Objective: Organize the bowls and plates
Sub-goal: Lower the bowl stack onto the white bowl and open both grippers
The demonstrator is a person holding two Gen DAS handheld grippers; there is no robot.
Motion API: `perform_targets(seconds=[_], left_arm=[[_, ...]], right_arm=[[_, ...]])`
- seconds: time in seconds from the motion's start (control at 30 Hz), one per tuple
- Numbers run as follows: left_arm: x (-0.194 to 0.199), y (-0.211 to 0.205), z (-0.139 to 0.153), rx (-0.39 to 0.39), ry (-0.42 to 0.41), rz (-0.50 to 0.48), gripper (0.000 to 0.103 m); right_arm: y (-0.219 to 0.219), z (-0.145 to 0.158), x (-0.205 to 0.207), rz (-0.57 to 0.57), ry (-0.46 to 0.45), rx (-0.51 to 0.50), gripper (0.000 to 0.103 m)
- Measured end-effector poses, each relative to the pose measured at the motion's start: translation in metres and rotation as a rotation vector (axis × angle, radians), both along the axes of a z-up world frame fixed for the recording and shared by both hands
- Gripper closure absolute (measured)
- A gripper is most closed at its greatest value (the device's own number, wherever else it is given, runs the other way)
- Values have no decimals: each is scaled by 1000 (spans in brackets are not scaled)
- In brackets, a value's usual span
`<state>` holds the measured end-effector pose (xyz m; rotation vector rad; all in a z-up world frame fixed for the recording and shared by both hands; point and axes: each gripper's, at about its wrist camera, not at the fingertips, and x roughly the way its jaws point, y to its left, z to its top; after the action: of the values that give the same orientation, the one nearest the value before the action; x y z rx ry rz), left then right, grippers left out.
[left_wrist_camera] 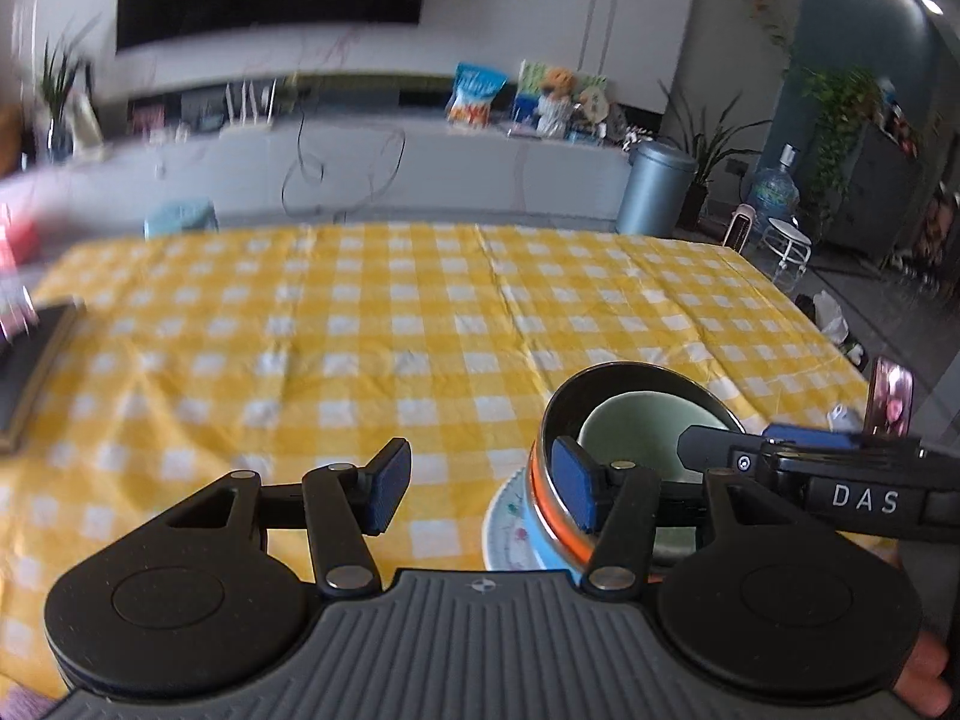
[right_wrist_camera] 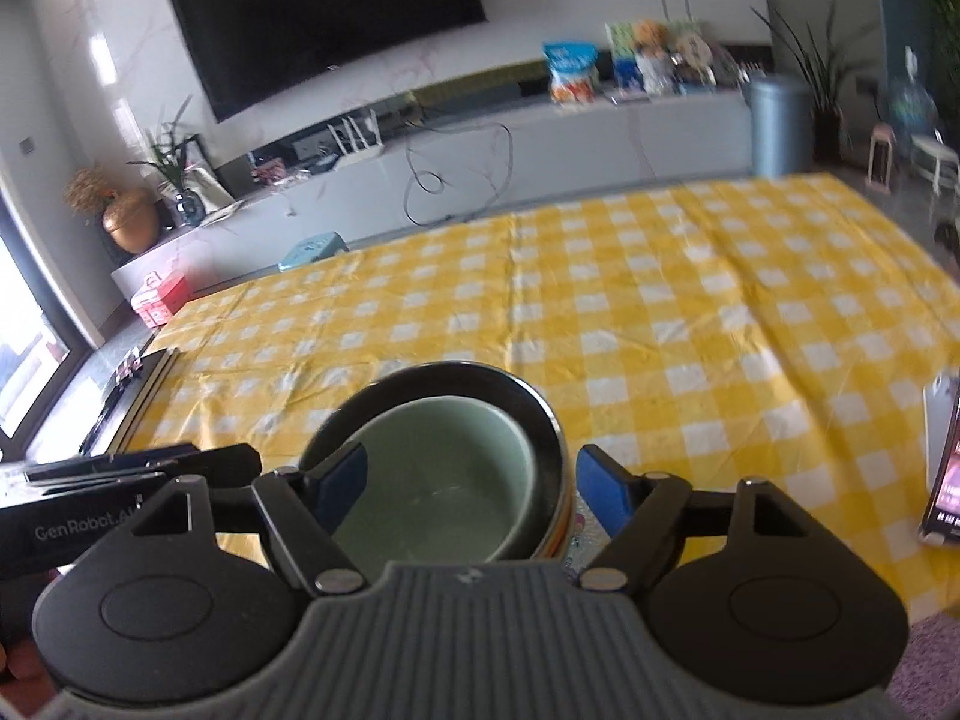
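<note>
Checked tablecloth (right_wrist_camera: 690,300) | nested bowls (right_wrist_camera: 444,468) on plate (left_wrist_camera: 504,528), likely breakable | I'd grip rims | left tongs (left_wrist_camera: 486,489), right tongs (right_wrist_camera: 474,486) both wide open, empty

We see a glossy metal bowl (right_wrist_camera: 540,414) holding a smooth glazed green bowl (right_wrist_camera: 444,480), over matt creased checked cloth (right_wrist_camera: 690,312).

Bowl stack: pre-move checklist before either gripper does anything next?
1. Green bowl nested inside metal bowl: ok.
2. Metal bowl on the plates: ok, though centring cannot tell.
3. Right gripper open, fingers either side of the metal bowl's near wall: ok.
4. Left gripper open, holding nothing: ok.
5. Left gripper's blue pad clear of the metal bowl's rim: cannot tell.
6. Phone away from the stack: ok.
</note>
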<state>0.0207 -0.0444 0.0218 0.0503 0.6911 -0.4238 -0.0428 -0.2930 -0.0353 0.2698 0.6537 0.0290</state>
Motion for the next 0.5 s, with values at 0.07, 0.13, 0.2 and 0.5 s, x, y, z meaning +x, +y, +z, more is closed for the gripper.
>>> perform_targets(seconds=[0.07,0.13,0.2,0.5], left_arm=[[-15,0,5,37,-70,-8,40],[-29,2,8,66,-128,-8,40],[-40,4,11,81,-166,-5,40],[-75,16,5,166,-261,33,29]], right_arm=[[8,3,-9,22,-28,-32,25],[14,6,-19,35,-57,-64,25],[19,8,-30,42,-89,-91,24],[36,-1,-71,64,-139,-159,21]])
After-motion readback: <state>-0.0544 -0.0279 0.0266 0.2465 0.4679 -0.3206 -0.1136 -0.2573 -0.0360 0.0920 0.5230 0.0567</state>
